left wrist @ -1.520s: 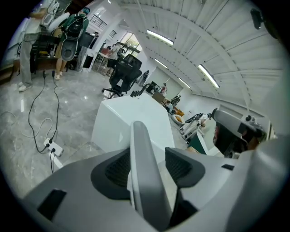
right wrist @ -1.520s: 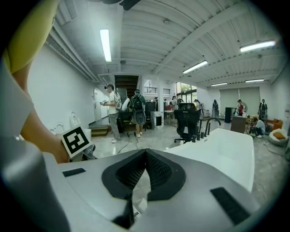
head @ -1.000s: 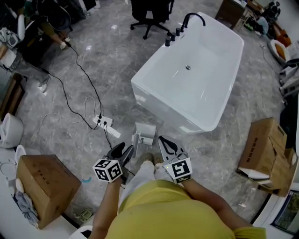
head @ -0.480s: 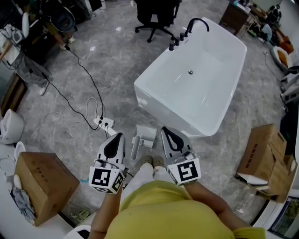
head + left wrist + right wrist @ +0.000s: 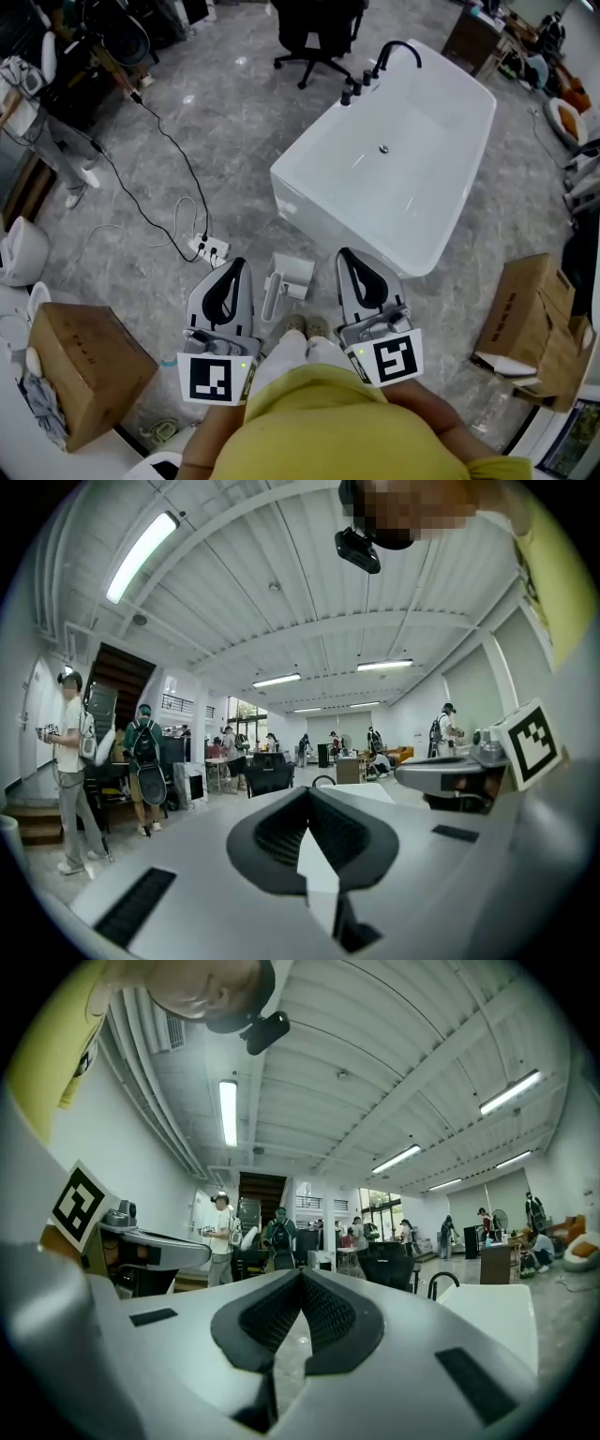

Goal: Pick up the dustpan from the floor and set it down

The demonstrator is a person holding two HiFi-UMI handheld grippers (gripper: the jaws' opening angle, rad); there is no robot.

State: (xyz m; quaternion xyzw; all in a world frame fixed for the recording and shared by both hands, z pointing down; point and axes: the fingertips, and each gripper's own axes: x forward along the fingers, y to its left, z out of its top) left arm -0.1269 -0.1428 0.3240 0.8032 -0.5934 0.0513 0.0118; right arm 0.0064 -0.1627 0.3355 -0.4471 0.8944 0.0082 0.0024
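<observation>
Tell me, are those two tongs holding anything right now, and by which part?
Nothing is held. The left tongs and the right tongs are both shut with nothing between them, and the dustpan lies on the floor below, untouched.

What I see around the rig:
A white freestanding bathtub [image 5: 319, 220] with a black curved tap [image 5: 398, 47] stands on my grey marble floor [image 5: 234, 122], a black office chair [image 5: 314, 23] beyond it, a brown cardboard box [image 5: 89, 370] lower left.
</observation>
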